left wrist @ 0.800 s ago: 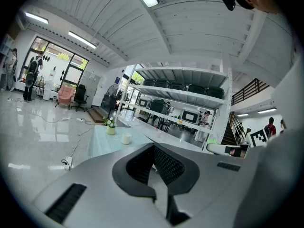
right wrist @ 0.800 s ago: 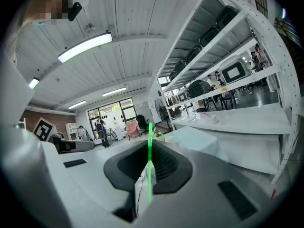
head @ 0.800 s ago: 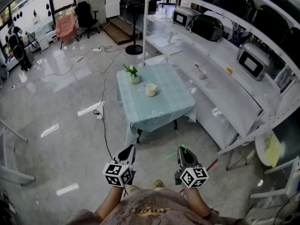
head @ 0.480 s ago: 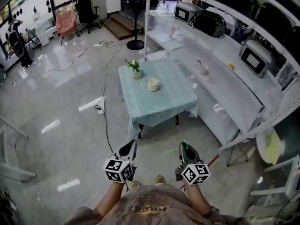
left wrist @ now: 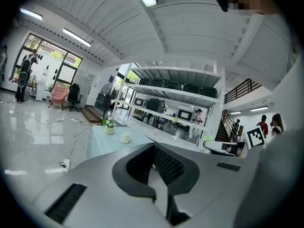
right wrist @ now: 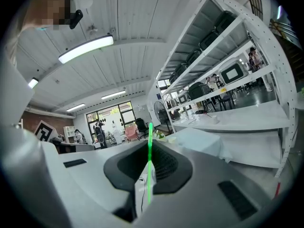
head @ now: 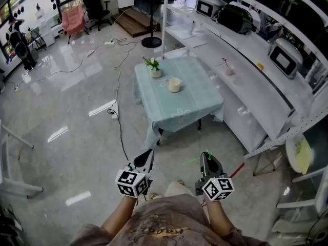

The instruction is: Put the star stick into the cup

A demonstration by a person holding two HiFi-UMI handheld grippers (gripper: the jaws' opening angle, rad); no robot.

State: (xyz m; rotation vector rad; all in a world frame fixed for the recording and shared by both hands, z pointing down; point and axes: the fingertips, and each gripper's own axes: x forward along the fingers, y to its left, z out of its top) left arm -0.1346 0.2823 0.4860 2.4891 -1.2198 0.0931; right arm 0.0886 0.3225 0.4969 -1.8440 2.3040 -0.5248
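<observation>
The star stick (right wrist: pixel 150 161) is a thin bright green rod, and my right gripper (right wrist: pixel 148 148) is shut on it; the rod stands up past the jaw tips. In the head view my right gripper (head: pixel 207 156) is held low at the person's waist with a green tip (head: pixel 208 152) showing. My left gripper (head: pixel 149 153) is beside it, shut and empty, as the left gripper view (left wrist: pixel 153 149) shows. The cream cup (head: pixel 175 84) stands on the teal-clothed table (head: pixel 192 99) well ahead of both grippers, and it shows small in both gripper views (left wrist: pixel 125 137) (right wrist: pixel 172 138).
A small potted plant (head: pixel 154 65) stands on the table behind the cup. White shelving (head: pixel 256 94) with microwave ovens runs along the right. A power strip and cable (head: pixel 114 109) lie on the glossy floor to the table's left. Chairs (head: pixel 74 19) stand far back.
The view has shifted toward the table, which now sits a little nearer and further right. Both grippers keep their places at the waist, the right one holding the stick throughout.
</observation>
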